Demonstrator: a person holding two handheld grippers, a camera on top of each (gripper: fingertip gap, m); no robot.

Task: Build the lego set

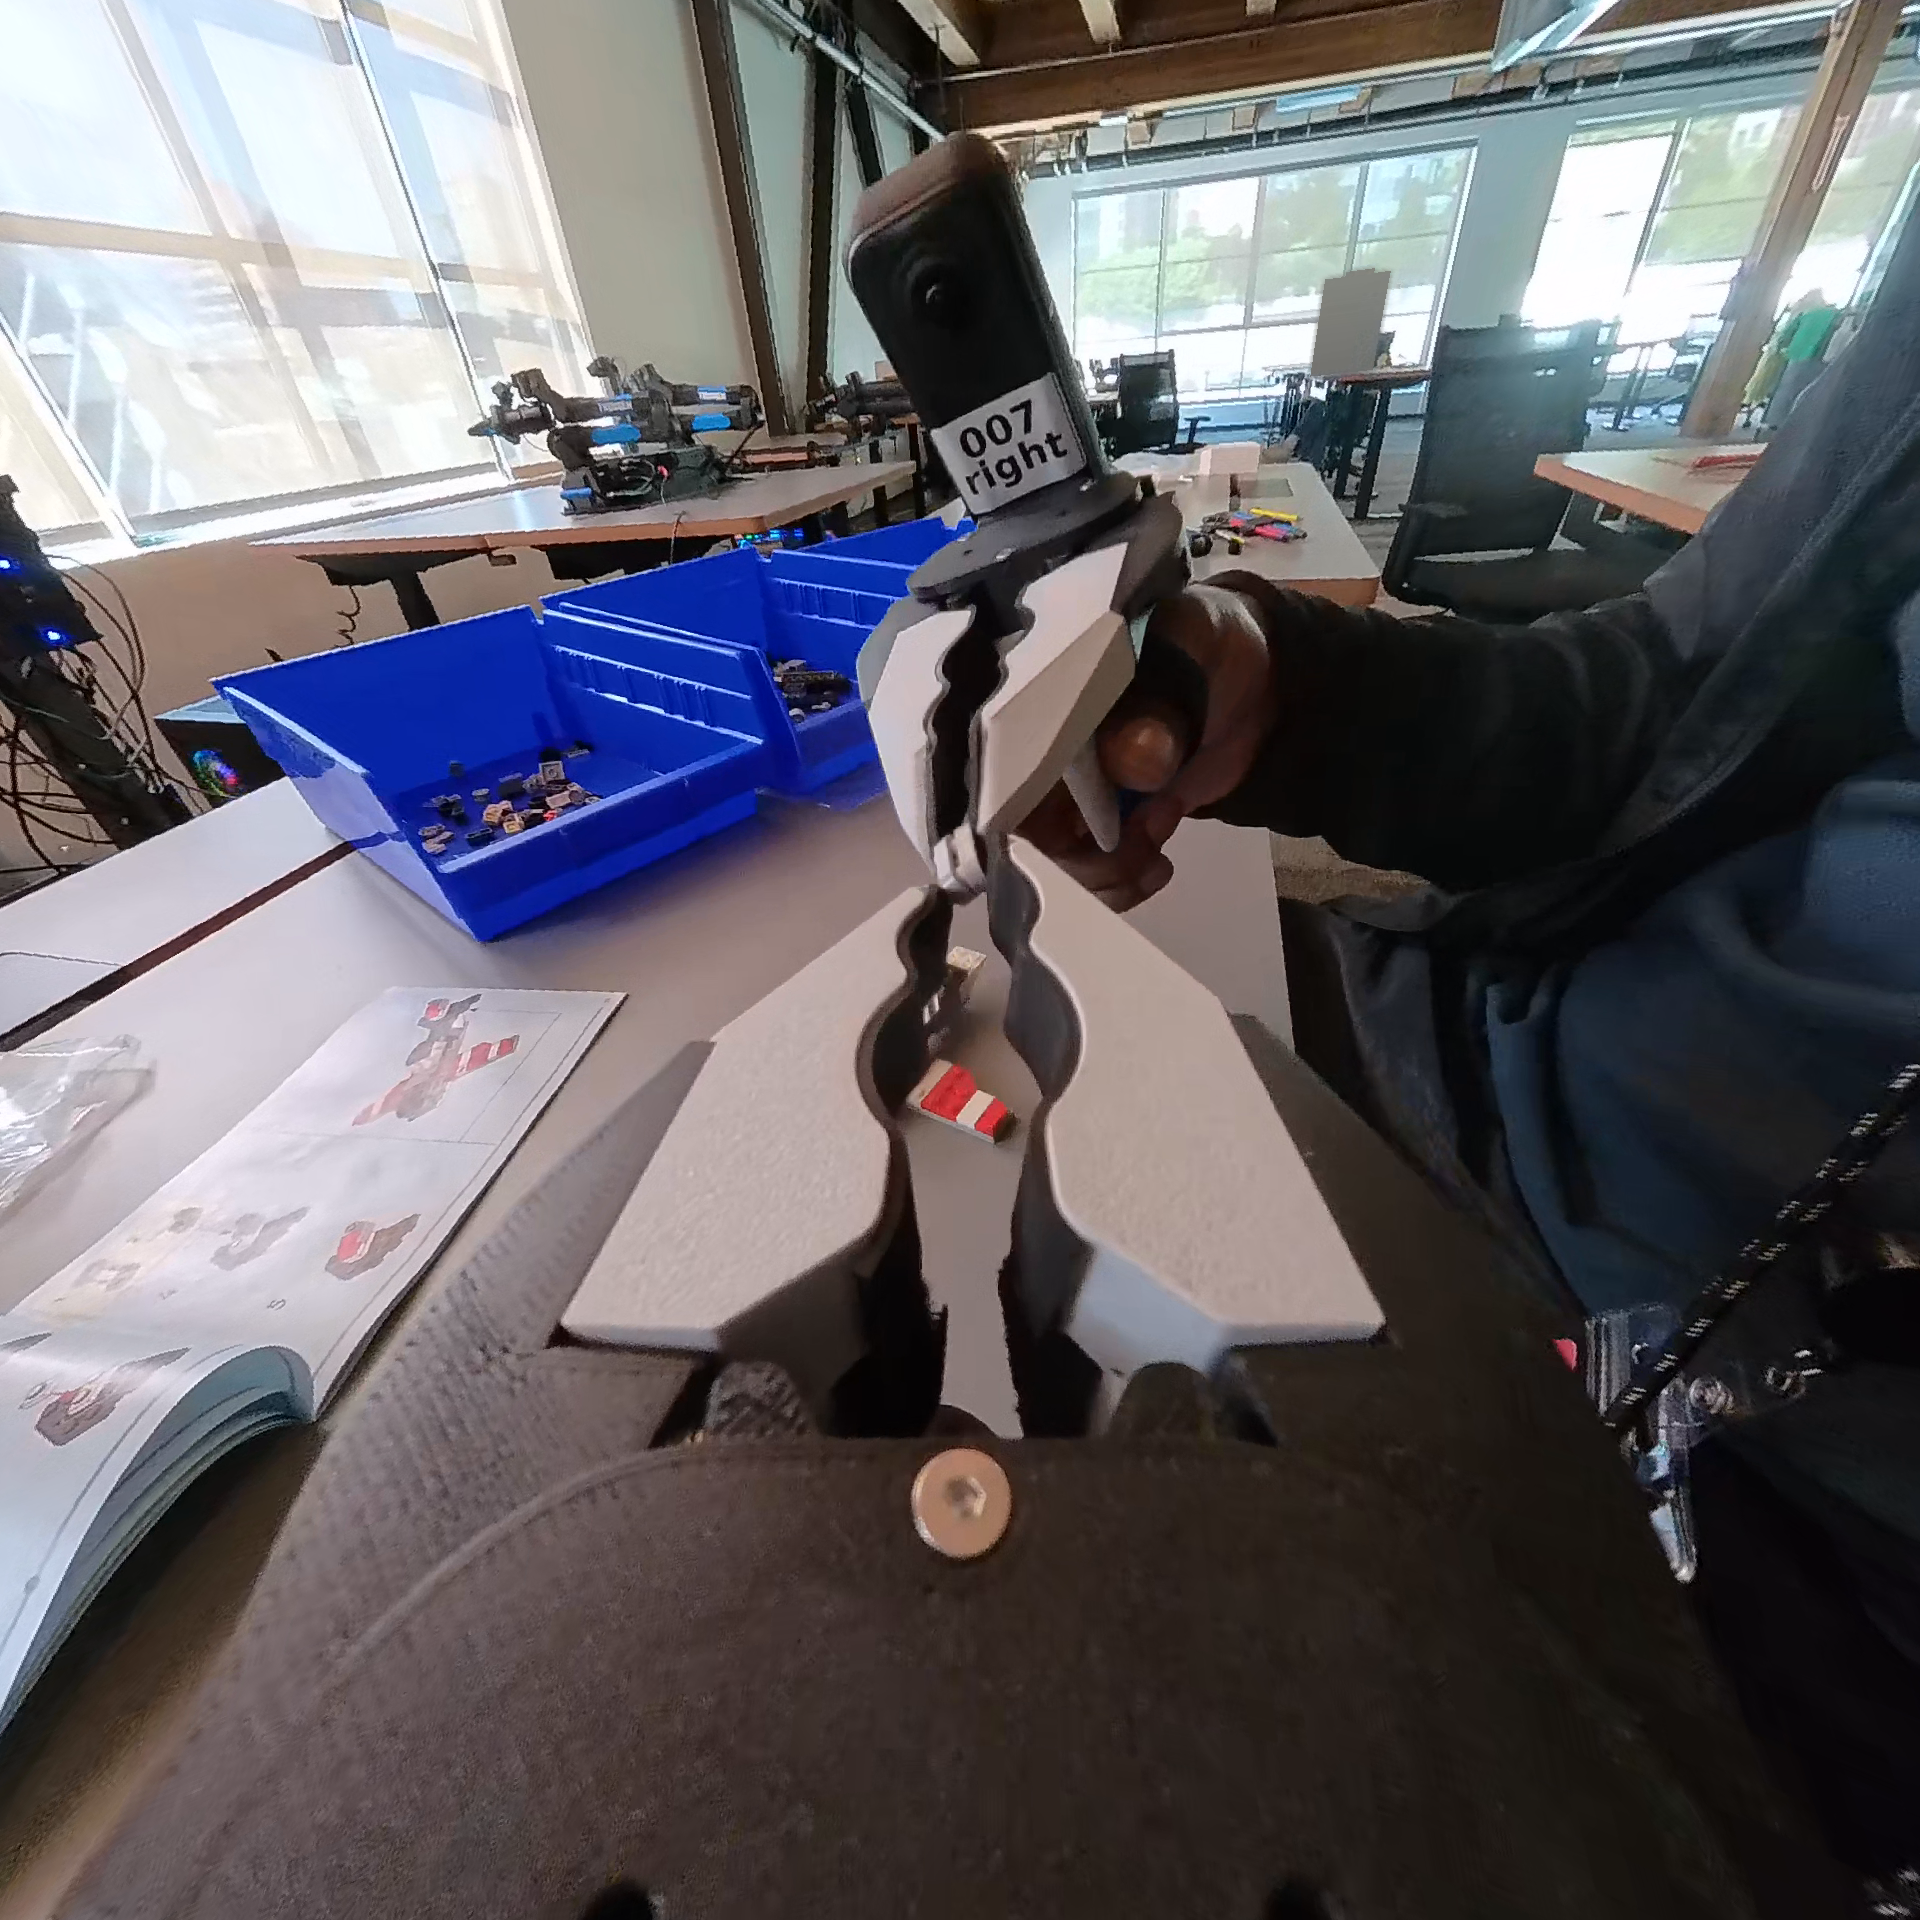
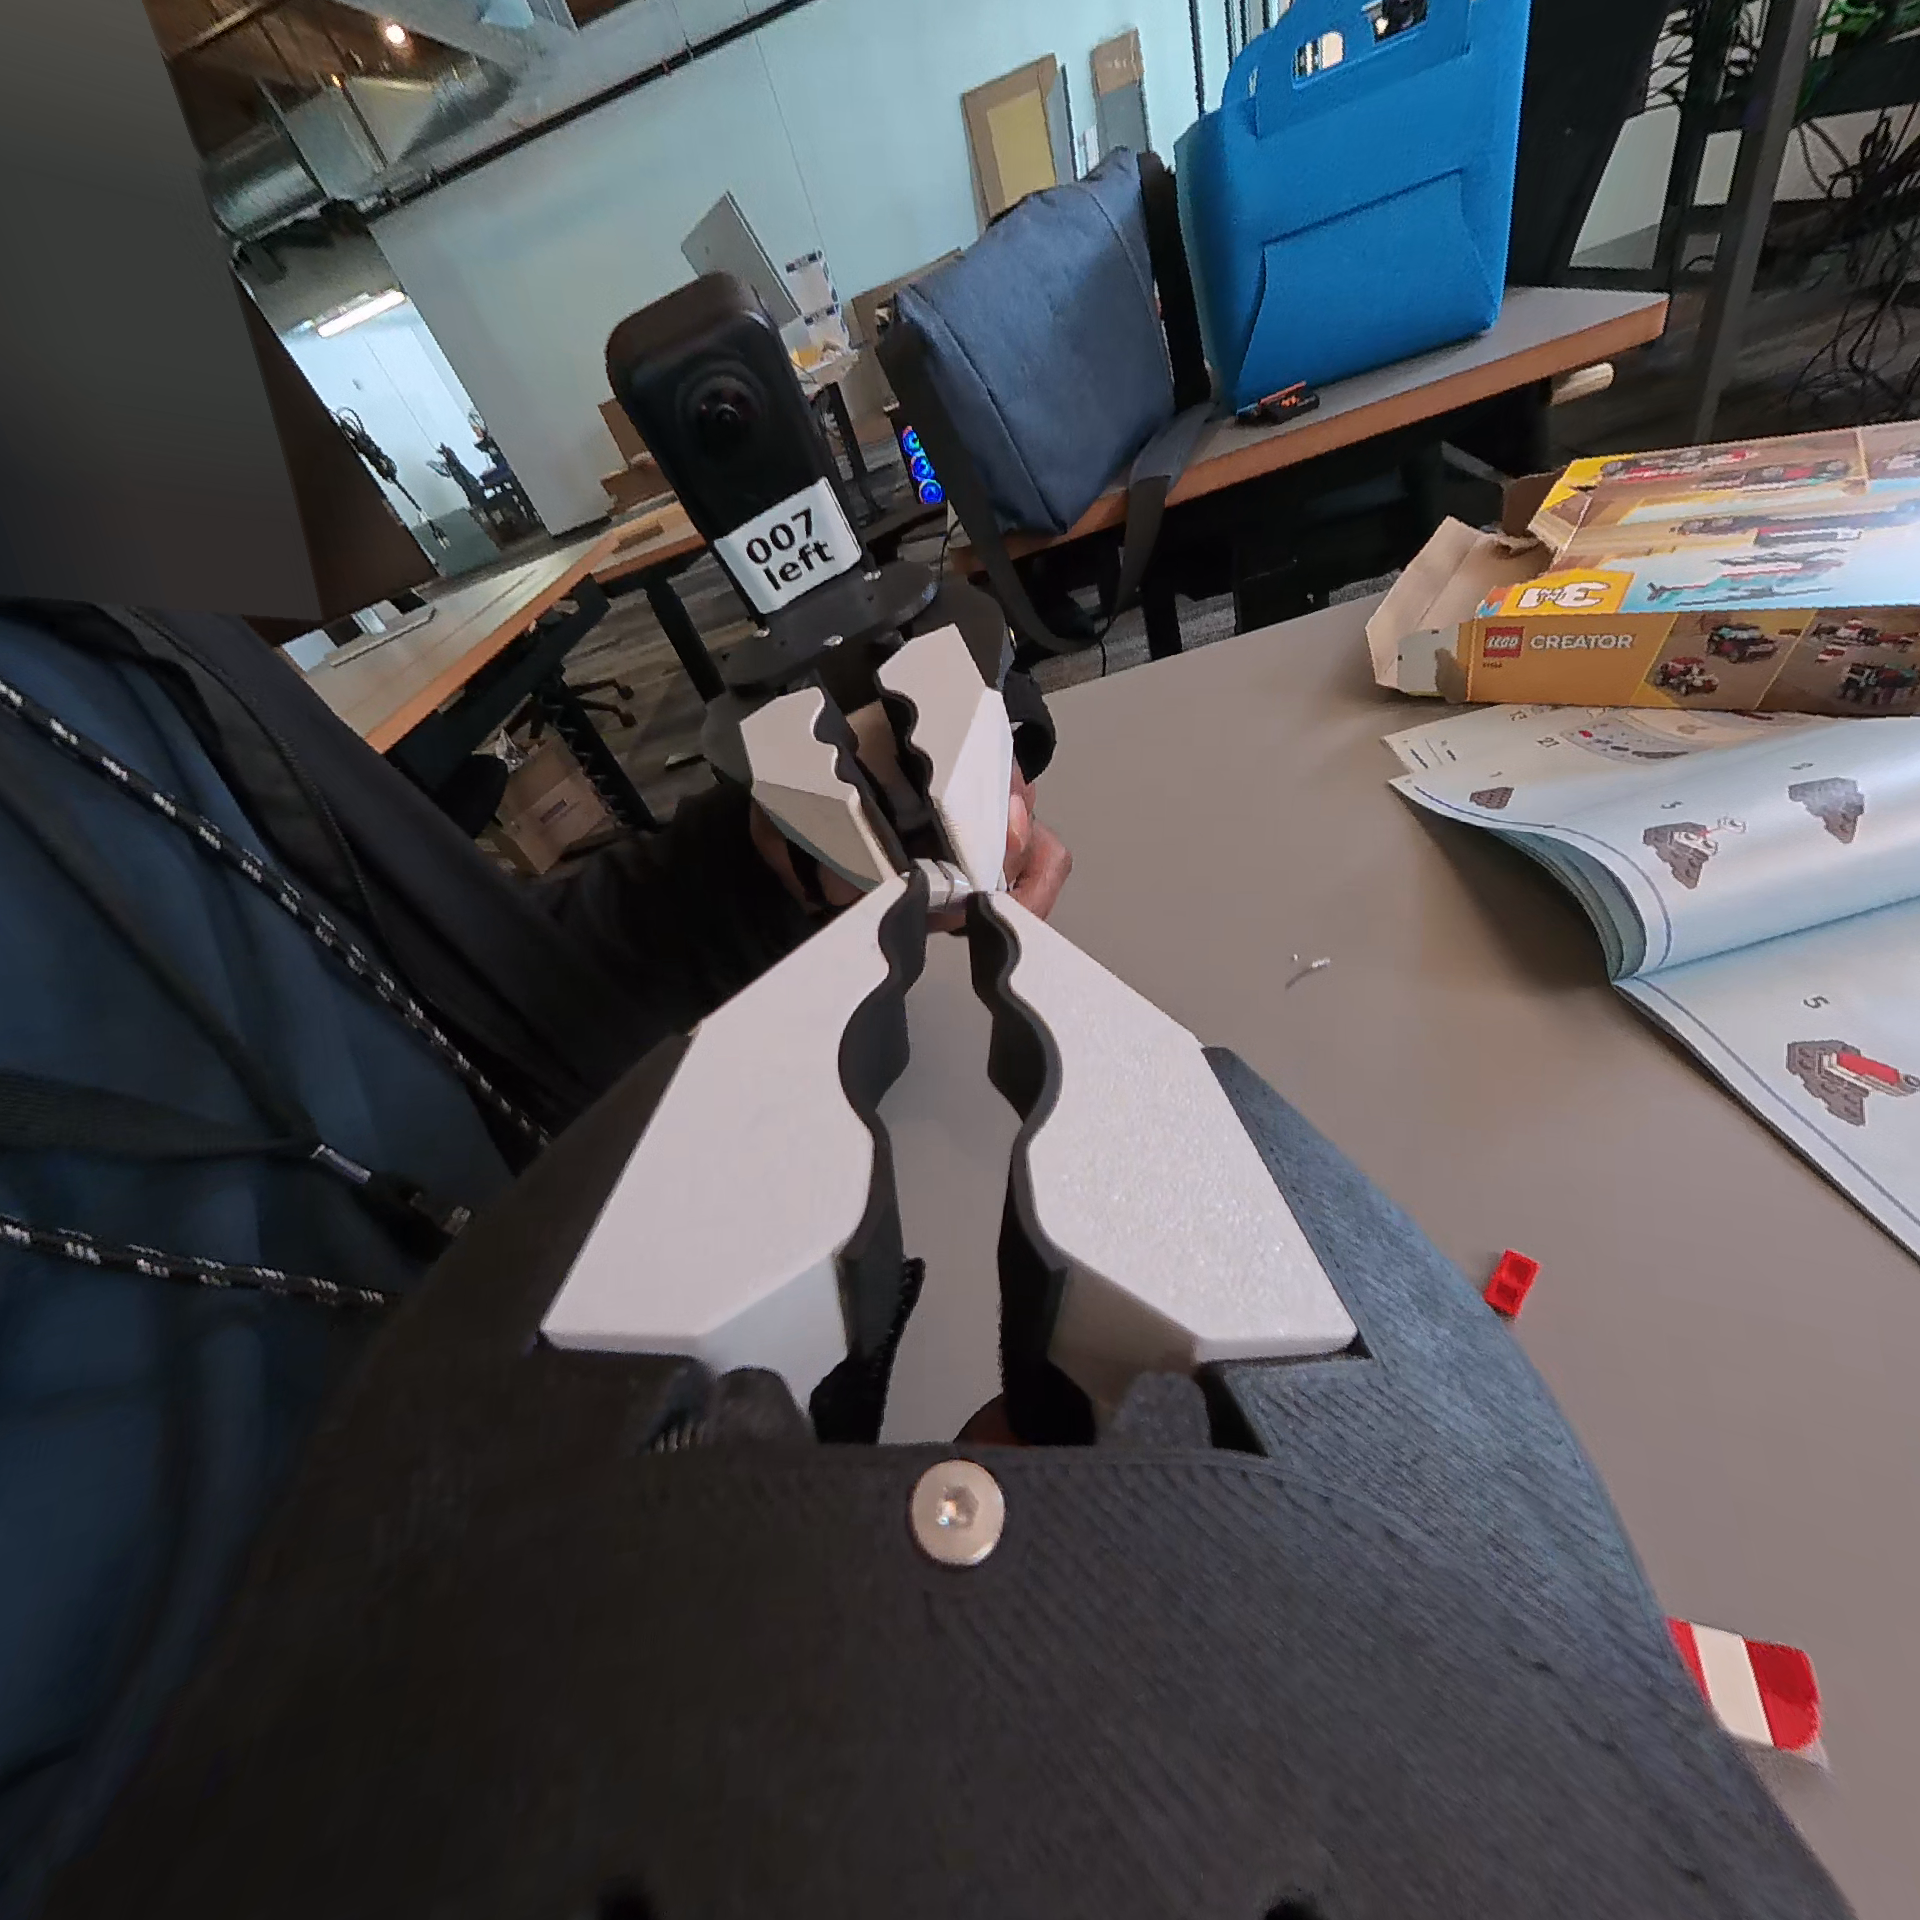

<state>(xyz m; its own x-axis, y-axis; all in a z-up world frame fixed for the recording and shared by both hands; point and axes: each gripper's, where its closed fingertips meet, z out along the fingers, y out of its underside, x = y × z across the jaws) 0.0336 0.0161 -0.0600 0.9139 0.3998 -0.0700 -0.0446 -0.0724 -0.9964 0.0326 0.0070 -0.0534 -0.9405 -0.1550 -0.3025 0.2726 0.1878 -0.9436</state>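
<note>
the left hand-held gripper (image 1: 961,899) and the right hand-held gripper (image 2: 945,896) meet tip to tip above the worktop (image 1: 727,966), and a small pale piece (image 2: 948,885) sits pinched where the tips join. both pairs of fingers look drawn nearly together on it, though which one truly bears it cannot be told.

judged from this, the step is a handover or a pressing of that piece. it would go best with one gripper held steady, the other squeezing straight along the tips, no twisting, since so small a piece could flick away.

below the piece, the left wrist view shows a red-and-white build (image 1: 961,1110) on the worktop, a dark part (image 1: 951,992) just beyond it, blue bins (image 1: 499,769) farther off and a booklet (image 1: 343,1164) to the left. the right wrist view hides the dark part and bins, but shows a red brick (image 2: 1512,1280), the box (image 2: 1704,603) and the booklet's other pages (image 2: 1714,883) off to the right of the piece.
</note>
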